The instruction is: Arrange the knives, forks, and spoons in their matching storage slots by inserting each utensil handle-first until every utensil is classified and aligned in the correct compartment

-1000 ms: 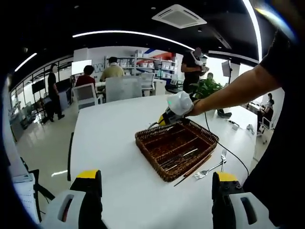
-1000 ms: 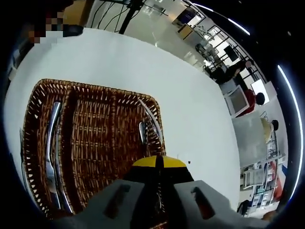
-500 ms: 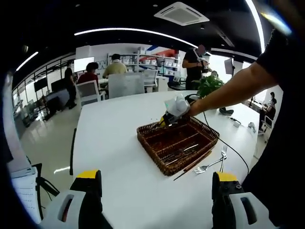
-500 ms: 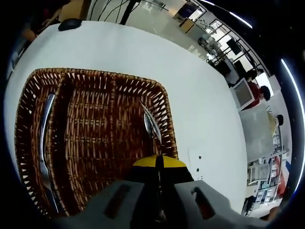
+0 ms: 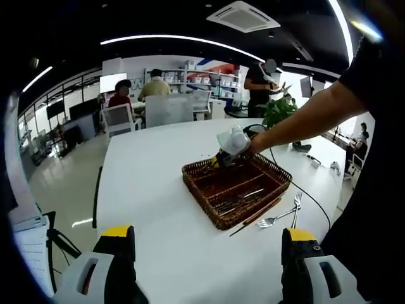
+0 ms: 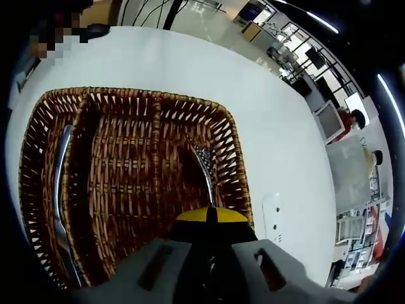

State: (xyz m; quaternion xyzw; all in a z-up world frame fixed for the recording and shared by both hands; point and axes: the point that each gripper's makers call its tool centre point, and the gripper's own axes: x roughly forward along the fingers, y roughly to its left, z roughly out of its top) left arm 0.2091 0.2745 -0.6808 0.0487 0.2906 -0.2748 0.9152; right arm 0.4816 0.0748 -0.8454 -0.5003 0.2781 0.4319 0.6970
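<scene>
Plenty of bare white worktop lies open on the near and left sides of the wicker basket. Left tool hangs back, jaws wide apart, nothing between them. Right tool sits over the basket's right compartment, jaws clamped on a slim silver fork, tines forward. One loose fork lies on the worktop just beside the basket's near edge.

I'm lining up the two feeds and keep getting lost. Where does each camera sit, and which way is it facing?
Left gripper view: rides the left tool, held back over the white table, facing the wicker basket; the person's arm and the right tool show.
Right gripper view: rides the right tool, looking down into the basket at a held spoon.
Shared: basket, table.
</scene>
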